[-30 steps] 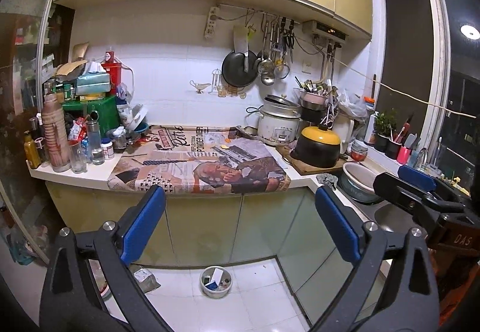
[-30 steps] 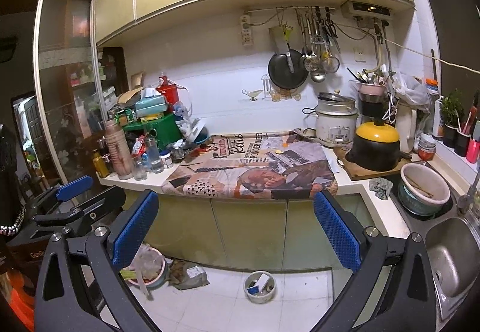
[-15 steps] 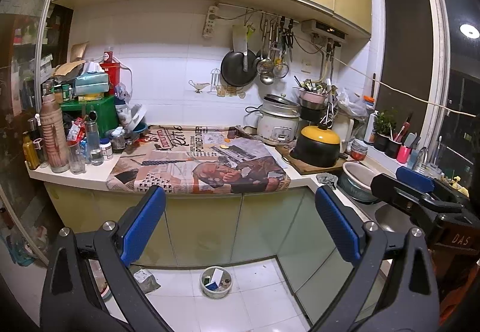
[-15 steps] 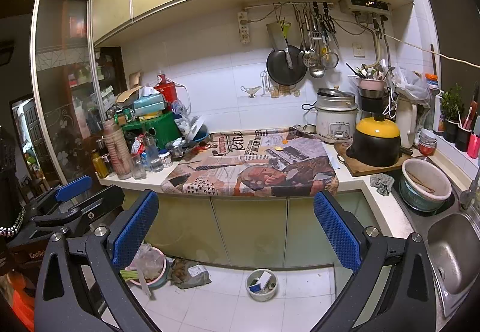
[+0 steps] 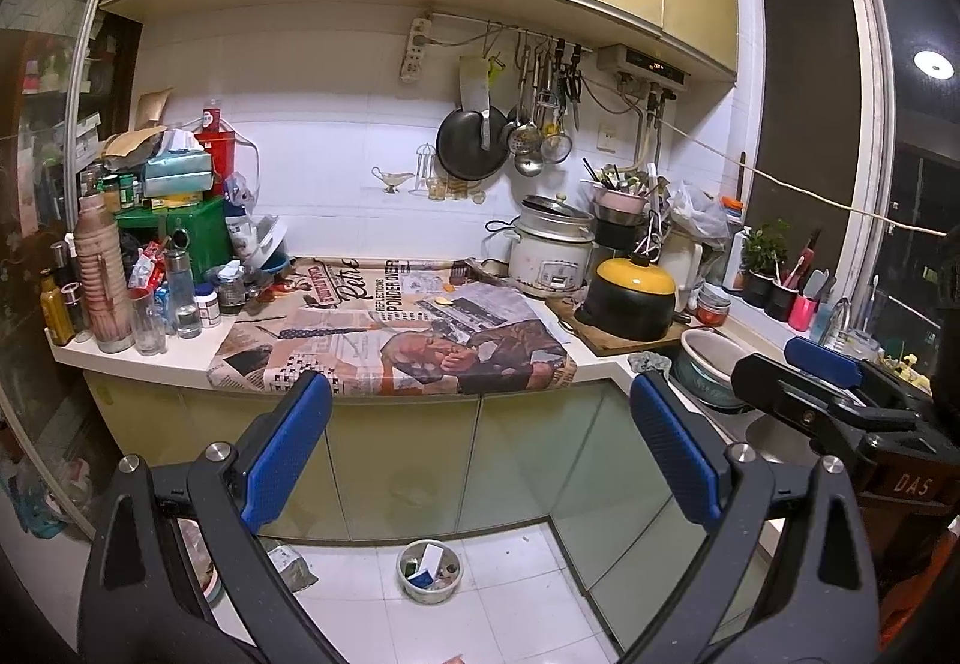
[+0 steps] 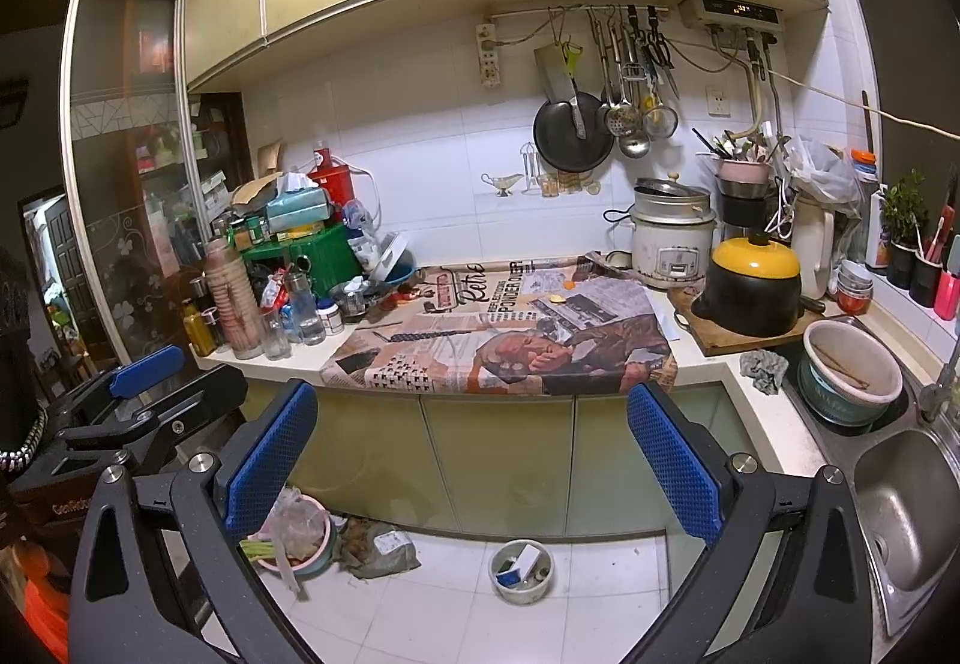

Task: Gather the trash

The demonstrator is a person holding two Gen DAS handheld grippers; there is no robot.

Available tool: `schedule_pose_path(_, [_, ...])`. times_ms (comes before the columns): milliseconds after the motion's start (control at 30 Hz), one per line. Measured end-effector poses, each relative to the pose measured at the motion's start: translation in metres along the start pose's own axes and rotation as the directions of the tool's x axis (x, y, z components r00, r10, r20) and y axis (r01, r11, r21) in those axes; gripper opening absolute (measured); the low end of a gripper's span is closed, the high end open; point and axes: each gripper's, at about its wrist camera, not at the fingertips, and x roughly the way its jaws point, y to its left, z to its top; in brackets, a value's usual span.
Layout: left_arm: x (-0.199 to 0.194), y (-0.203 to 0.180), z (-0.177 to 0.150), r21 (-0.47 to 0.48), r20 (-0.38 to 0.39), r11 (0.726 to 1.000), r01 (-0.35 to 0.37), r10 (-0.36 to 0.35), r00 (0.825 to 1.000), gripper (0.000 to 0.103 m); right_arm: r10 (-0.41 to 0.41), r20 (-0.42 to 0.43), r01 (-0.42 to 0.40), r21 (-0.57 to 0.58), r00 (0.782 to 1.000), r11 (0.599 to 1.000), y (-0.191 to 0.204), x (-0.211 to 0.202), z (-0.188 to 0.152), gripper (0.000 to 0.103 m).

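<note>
Both claws, left claw [image 5: 480, 454] and right claw [image 6: 474, 460], stand apart and hold nothing; scraps [image 6: 558, 291] lie mid-frame on the bench [image 6: 708, 358], bowl [image 6: 521, 570] of trash below.

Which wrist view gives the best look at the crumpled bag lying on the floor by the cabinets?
The right wrist view: the crumpled bag lies whole on the tiles beside the pink basin. In the left wrist view, only an edge of the bag shows behind the left gripper finger.
</note>
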Motion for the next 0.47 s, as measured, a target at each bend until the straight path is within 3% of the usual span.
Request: schedule_pose_path(467, [0.007, 0.0, 0.007, 0.005, 0.001, 1.0, -0.001, 0.001, 1.0, 0.1, -0.008, -0.004, 0.008, -0.004, 1.0, 1.0, -0.012, 0.008, 0.01, 0.103])
